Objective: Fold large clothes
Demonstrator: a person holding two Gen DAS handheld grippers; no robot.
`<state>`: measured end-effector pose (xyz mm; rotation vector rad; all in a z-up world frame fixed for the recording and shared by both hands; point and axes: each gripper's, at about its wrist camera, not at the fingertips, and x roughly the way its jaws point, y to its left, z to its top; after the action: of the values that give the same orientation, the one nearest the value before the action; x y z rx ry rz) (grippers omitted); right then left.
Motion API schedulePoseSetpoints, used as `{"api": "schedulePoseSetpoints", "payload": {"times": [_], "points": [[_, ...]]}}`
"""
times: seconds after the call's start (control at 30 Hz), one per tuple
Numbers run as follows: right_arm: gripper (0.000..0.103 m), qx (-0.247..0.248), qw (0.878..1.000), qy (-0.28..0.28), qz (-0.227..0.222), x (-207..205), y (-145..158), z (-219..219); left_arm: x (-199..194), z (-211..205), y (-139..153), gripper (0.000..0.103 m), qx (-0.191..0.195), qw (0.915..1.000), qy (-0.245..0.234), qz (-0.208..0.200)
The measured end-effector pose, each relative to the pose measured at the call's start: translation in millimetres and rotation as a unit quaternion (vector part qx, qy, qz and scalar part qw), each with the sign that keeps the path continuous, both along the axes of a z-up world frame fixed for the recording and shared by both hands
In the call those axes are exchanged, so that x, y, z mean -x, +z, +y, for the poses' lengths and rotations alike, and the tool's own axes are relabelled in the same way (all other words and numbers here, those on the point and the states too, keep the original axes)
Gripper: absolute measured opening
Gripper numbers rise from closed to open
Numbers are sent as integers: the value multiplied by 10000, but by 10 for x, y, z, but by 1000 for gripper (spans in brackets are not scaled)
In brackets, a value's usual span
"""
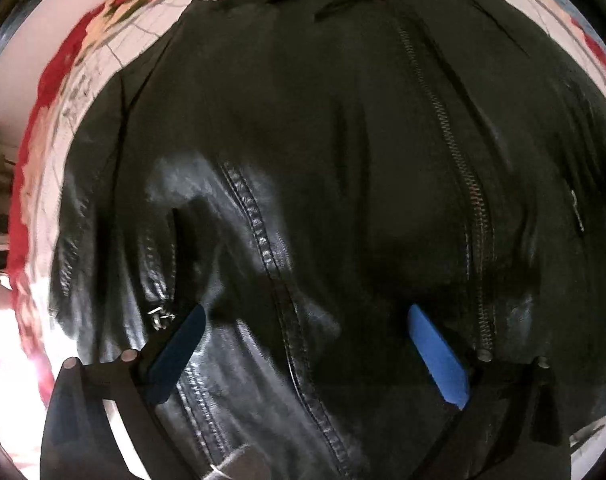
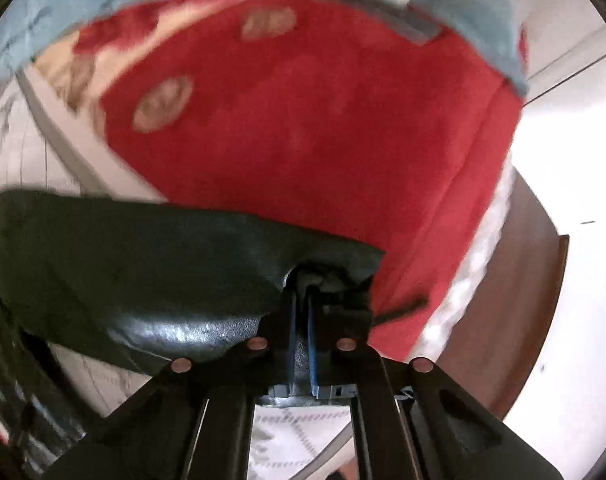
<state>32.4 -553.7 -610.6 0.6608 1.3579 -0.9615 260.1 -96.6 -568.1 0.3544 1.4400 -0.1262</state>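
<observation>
A black leather jacket [image 1: 323,140] lies spread over a bed and fills the left wrist view, its front zipper [image 1: 463,184] running down the right side. My left gripper [image 1: 307,316] hangs just above it, open wide, its blue pads apart with nothing pinched between them. In the right wrist view a sleeve or edge of the same jacket [image 2: 143,248] stretches in from the left. My right gripper [image 2: 302,300] is shut on that leather edge, the fold squeezed between the two blue pads.
The bed carries a red and white flowered cover [image 2: 323,120] and a white quilted sheet [image 1: 115,52]. Light blue cloth [image 2: 483,16] lies at the far edge. A brown bed frame [image 2: 523,280] and pale floor [image 2: 583,160] show to the right.
</observation>
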Motion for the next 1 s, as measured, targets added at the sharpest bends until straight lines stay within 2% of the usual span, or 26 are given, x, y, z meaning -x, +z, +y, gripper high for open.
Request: {"api": "schedulePoseSetpoints", "payload": {"times": [0.1, 0.13, 0.17, 0.2, 0.23, 0.27, 0.33, 0.37, 0.43, 0.5, 0.53, 0.6, 0.63, 0.7, 0.73, 0.83, 0.9, 0.93, 0.97, 1.0], "points": [[5, 239, 9992, -260, -182, 58, 7, -309, -63, 142, -78, 103, 340, 9991, 150, 218], [5, 201, 9993, -257, -166, 20, -122, -338, -77, 181, -95, 103, 418, 9986, 186, 259], [6, 12, 9997, -224, -97, 6, -141, -637, -66, 211, -100, 103, 509, 9980, 206, 299], [11, -234, 9994, -267, -6, 29, -307, -730, -75, 252, -114, 103, 569, 9976, 209, 344], [19, -393, 9988, -304, -4, -66, -56, -775, -79, 283, -119, 103, 586, 9974, 208, 375], [22, -612, 9972, -403, -134, 0, -84, -821, -103, 336, -137, 103, 576, 9974, 196, 386], [48, -823, 9906, -713, -829, 227, -88, -863, -107, 374, -131, 103, 449, 9980, 177, 399], [49, -940, 9848, -903, -1145, 356, -51, -852, -101, 344, -114, 103, 372, 9984, 172, 379], [49, -1365, 9638, -1355, -1847, 614, -13, -747, -62, 279, -108, 103, 111, 9995, 99, 292], [49, -1920, 9391, -1665, -2314, 723, -76, -517, -10, 226, -104, 103, -158, 9997, -71, 144], [49, -2181, 9288, -1773, -2414, 627, -2, -328, 29, 195, -104, 103, -262, 9995, -144, 73], [49, -2655, 9047, -1999, -2666, 689, -241, -123, 75, 189, -105, 103, -393, 9991, -186, -15], [49, -2744, 8980, -2094, -2727, 628, -214, -88, 89, 170, -113, 103, -431, 9989, -167, -29], [49, -2687, 8799, -2400, -3097, 697, -377, 33, 171, 118, -112, 103, -496, 9988, -33, -24], [50, -2642, 8715, -2527, -3269, 714, -257, 144, 197, 88, -108, 103, -512, 9987, 63, -3], [52, -2463, 8311, -3057, -3938, 736, -365, 172, 211, 55, -121, 103, -522, 9983, 251, 48], [52, -2370, 8011, -3344, -4361, 729, -467, 212, 163, -27, -69, 103, -551, 9982, 211, 52], [49, -2329, 7943, -3372, -4484, 733, -471, 257, 113, -113, -40, 103, -579, 9982, 137, 40], [41, -2282, 7953, -3379, -4486, 707, -476, 281, 109, -122, -33, 103, -615, 9981, 27, 23], [14, -2220, 7989, -3371, -4460, 663, -464, 289, 92, -181, -11, 103, -655, 9978, -85, 13]]}}
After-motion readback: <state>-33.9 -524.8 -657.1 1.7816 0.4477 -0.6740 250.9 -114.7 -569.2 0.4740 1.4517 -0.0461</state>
